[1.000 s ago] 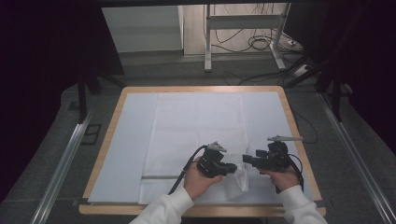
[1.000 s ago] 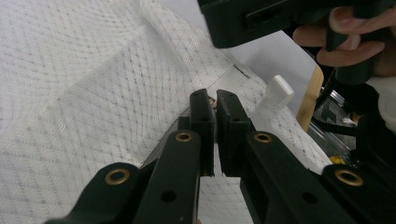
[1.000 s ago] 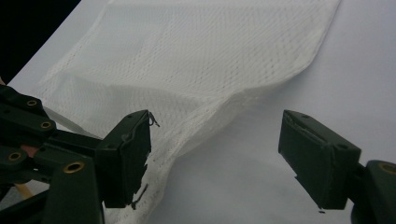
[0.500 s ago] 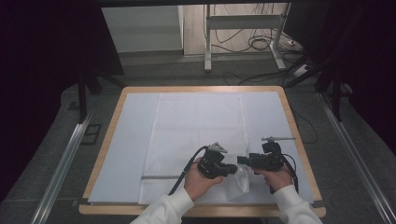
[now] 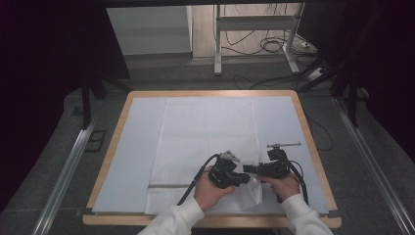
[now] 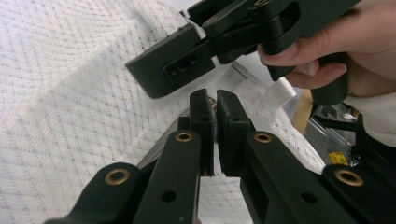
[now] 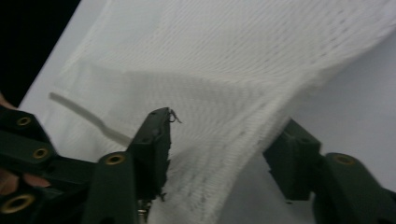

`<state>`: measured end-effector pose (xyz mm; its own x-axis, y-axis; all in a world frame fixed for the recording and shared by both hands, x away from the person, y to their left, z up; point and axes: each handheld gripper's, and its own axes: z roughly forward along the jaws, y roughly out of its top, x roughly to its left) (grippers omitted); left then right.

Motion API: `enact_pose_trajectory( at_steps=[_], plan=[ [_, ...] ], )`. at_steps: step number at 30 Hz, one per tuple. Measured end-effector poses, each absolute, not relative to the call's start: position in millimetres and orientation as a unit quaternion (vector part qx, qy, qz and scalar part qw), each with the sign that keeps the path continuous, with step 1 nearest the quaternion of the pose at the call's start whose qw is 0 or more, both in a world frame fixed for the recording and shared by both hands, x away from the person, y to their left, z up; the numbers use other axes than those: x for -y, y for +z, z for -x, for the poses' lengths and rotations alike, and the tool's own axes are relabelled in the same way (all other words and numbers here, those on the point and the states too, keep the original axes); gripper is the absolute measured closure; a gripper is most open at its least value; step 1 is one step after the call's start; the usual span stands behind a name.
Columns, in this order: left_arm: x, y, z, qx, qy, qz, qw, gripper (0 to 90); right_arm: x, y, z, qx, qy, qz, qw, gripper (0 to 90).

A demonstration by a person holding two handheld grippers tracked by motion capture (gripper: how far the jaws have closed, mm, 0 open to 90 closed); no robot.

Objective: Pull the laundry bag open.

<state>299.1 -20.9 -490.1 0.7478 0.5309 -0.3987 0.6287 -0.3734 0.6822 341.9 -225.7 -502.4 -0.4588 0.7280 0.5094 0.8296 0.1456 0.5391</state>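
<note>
at table's near edge | left claw (image 5: 243, 179) clenched on mesh cloth (image 5: 210, 132) | right claw (image 5: 248, 169) closing, unclenched

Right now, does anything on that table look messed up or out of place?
Mostly tidy. The white mesh cloth lies flat, except its near right corner, which is lifted and bunched. The left claw pinches it, and the right claw, which has just been closing, straddles the raised fold.

1. A white mesh fabric sheet (image 5: 205, 142) lay along the middle of a wooden-rimmed table with a pale top (image 5: 137, 132).
2. The left gripper (image 5: 244, 179) and right gripper (image 5: 247, 169) sat close together at the sheet's near right corner, facing each other.
3. A raised fold of the sheet stood between the right gripper's jaws.
4. A metal frame stand (image 5: 254, 34) stood on the floor behind the table.
</note>
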Motion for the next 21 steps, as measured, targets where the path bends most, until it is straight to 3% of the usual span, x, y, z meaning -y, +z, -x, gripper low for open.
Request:
enact_pose_trajectory(
  at_steps=[9, 10, 13, 21],
  plan=[
    [22.7, -491.4, -298.4, -0.348, -0.054, -0.829, 0.435, 86.9, 222.2, -505.9, -343.2, 0.762, -0.396, 0.506, 0.08, 73.5],
    [22.7, -491.4, -298.4, -0.348, -0.054, -0.829, 0.435, 87.0, 222.2, -505.9, -343.2, 0.762, -0.396, 0.506, 0.08, 73.5],
    [22.8, -491.9, -298.3, -0.349, -0.054, -0.829, 0.434, 86.9, 221.1, -504.9, -342.7, 0.771, -0.393, 0.495, 0.073, 86.3],
    [23.6, -493.5, -297.9, -0.349, -0.056, -0.829, 0.433, 87.0, 219.6, -502.5, -341.4, 0.787, -0.386, 0.478, 0.061, 87.9]
  ],
)
